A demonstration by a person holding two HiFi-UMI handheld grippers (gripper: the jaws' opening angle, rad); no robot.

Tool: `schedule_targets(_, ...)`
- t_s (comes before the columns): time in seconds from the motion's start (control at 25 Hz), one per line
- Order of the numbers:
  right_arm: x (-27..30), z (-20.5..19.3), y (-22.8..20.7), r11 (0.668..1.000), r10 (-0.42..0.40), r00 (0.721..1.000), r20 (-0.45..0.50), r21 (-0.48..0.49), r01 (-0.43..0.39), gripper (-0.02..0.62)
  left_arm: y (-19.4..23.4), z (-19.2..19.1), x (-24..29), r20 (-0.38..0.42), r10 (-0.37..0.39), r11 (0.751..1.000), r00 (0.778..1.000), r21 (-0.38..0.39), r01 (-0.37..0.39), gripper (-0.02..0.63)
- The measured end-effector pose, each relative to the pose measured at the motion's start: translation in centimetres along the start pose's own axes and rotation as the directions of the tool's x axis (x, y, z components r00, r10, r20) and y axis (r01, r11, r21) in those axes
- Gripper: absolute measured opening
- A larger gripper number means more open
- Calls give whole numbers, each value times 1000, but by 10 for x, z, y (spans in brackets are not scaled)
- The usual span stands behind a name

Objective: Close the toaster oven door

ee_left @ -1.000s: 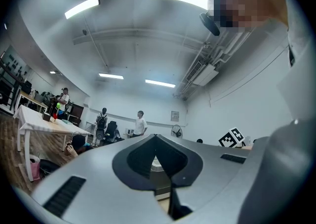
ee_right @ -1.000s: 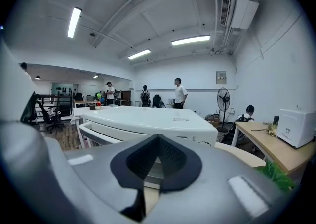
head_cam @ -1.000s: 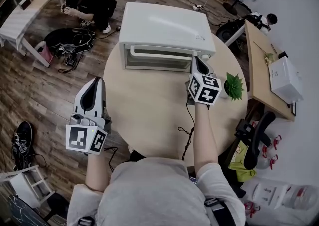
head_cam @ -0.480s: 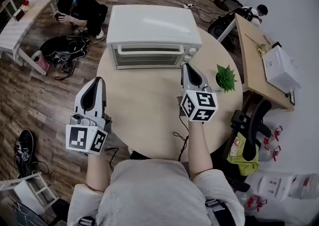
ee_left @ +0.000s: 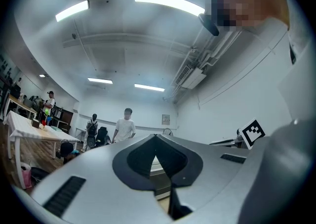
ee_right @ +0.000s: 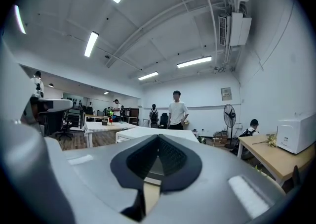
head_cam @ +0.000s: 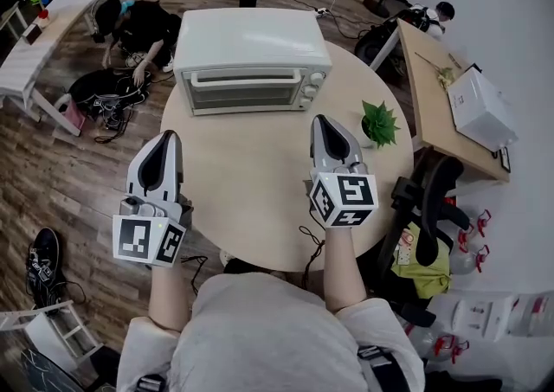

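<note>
Toaster oven [head_cam: 251, 57]: far side of round tabletop [head_cam: 251, 200], door [head_cam: 245, 96] apparently upright and shut. Left gripper [head_cam: 165, 136], right gripper [head_cam: 322, 122]: fingers pressed together, empty, well short of oven. Advised: check door flush; if ajar, press handle [head_cam: 245, 79] centre squarely, gently.

Bare table [head_cam: 251, 178] before toaster oven [head_cam: 251, 44]

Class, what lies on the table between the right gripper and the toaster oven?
Nothing: the head view shows bare table between the right gripper and the toaster oven; the potted plant stands off to one side.
</note>
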State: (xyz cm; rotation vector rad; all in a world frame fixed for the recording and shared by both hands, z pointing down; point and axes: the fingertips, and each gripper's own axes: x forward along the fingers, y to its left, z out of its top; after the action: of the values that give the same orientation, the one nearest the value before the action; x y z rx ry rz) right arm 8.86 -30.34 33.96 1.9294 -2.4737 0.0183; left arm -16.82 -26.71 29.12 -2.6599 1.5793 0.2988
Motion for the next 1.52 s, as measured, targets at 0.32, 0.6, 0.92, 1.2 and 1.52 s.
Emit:
schedule_targets(0.32,-50,18,-4,1000,5,999,44,-18,-4,11,-31,14,-17,25,3,1000,1000,15,-4,8)
schedule_targets(0.6,-90,34,-11,1000,16,996,90,-18,-14,11,-61,25,-32,49,6,1000,999,25,-8,8)
schedule_targets(0.92,-130,50,-14,999,45,990,134,-36,-40,11,-91,35,-51,65,17,999,998,36,-19,8)
schedule_targets(1.2,-160,58,-13,996,68,985,160,-59,-59,11,-114,43,-67,81,20,999,997,44,-24,8)
schedule_targets(1.52,-181,58,-15,996,76,983,169,-58,-67,9,-131,47,-85,93,31,998,995,48,-36,8)
